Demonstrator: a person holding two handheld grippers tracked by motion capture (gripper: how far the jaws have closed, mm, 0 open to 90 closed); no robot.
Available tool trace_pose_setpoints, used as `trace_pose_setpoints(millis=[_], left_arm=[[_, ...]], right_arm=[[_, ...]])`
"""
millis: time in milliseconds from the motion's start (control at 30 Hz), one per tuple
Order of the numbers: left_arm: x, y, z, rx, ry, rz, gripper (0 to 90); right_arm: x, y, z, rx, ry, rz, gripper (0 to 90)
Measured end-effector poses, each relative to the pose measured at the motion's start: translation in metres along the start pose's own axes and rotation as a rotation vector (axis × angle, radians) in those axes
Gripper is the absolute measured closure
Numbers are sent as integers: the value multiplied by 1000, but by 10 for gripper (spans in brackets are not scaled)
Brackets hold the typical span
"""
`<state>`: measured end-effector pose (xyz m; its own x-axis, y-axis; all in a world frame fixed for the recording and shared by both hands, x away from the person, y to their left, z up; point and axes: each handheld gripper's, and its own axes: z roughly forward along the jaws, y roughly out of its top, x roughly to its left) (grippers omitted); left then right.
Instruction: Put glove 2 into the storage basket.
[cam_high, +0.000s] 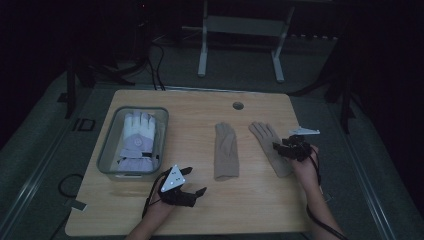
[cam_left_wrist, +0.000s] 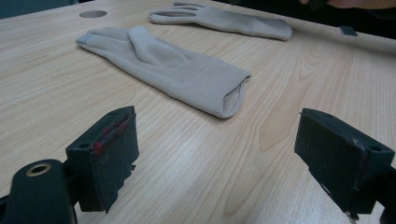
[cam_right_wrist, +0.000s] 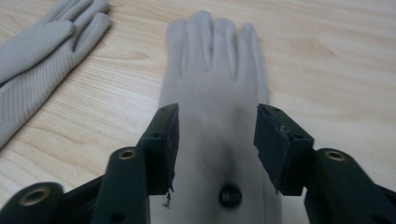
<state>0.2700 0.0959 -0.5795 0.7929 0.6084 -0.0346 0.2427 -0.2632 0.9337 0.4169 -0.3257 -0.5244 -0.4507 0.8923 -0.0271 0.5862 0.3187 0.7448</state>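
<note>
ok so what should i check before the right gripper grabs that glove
1. Right gripper jaws open: ok, they stand apart.
2. Jaws lined up over the right beige glove: ok, one jaw stands on each side of the glove's middle.
3. Glove lying flat on the table, apart from the other beige glove: ok.
4. Jaws low enough to pinch the fabric: cannot tell.
5. Left gripper out of the way: ok, it is open near the front edge, short of the other glove's cuff.
6. Bin has room: cannot tell, a white and lilac glove already lies in it.
</note>
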Motion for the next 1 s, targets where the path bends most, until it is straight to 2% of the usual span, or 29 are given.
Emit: trace_pose_setpoints(millis=[100,267,333,367,433,467,567,667,700,767,1000], left_arm=[[1,0,0,-2,-3,-10,137],[1,0,-1,-4,-4,-13,137],[1,0,-1,-6,-5,-15,137],[1,0,-1,-7,-5,-17,137],[1,-1,-1,-7,-5,-19,137],[1,-1,-1,-11,-7,-23,137],[1,-1,-1,-7,-7,-25,137],[2,-1,-1,-12,-9,-28,137],[2,-1,-1,-13,-9,-29,137],[2,-1,-1,-14,-9,-31,137],[2,-1,-1,-13,-8,-30,137]], right_arm=[[-3,2,10,11,8,-47,462],[-8,-4,29,55,18,-62,447],[-9,-8,33,51,33,-64,466],[-10,-11,33,35,42,-68,513],[-11,-12,33,23,55,-65,548],[-10,-14,31,17,49,-50,715],[-7,-15,29,10,27,-20,812],[-3,-13,25,3,-8,7,829],[-2,-11,23,-6,-15,35,830],[0,-6,16,-18,-33,55,832],[12,15,-21,-88,-72,140,832]])
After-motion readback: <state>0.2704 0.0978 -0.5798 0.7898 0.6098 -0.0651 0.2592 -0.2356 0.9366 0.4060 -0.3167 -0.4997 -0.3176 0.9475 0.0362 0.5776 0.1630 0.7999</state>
